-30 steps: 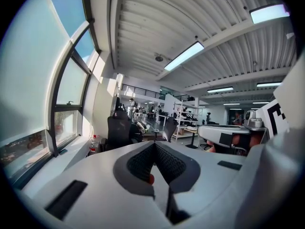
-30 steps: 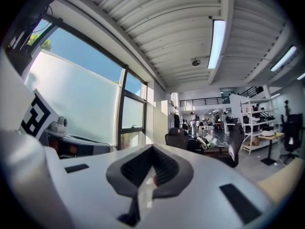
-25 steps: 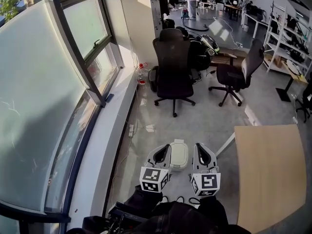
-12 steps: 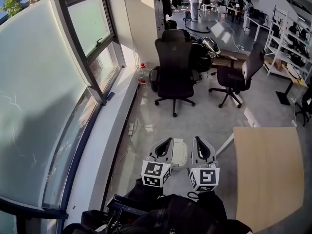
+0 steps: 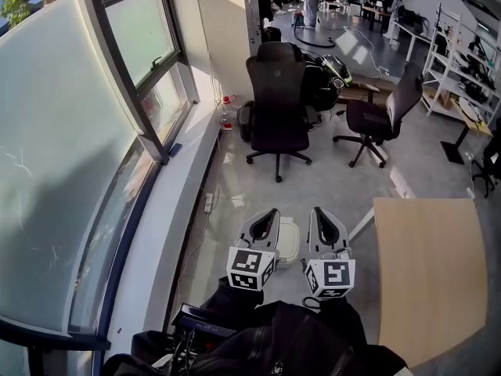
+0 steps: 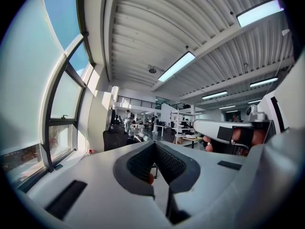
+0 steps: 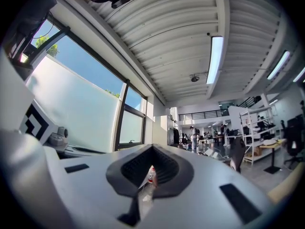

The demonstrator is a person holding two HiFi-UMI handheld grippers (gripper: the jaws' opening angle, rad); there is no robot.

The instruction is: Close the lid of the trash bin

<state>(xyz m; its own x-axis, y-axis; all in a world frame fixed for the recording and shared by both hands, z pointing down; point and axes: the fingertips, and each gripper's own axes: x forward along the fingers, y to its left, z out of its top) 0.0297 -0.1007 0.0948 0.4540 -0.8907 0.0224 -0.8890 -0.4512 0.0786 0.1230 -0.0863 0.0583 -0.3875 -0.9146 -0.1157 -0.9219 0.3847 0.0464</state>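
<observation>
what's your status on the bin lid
Left gripper, right gripper shut, empty, aimed ahead. Trash bin on floor between them, partly hidden; looks closed. Nothing blocking.

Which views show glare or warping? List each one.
Head view: sun glares off the floor by the window, whose frame bows. Left gripper view: fisheye, black corners, ceiling light blown out. Right gripper view: same black corners, ceiling light glaring.

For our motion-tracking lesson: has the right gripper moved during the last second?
Yes. The right gripper has moved forward, away from the person: its tip now reaches past the trash bin's far edge.
</observation>
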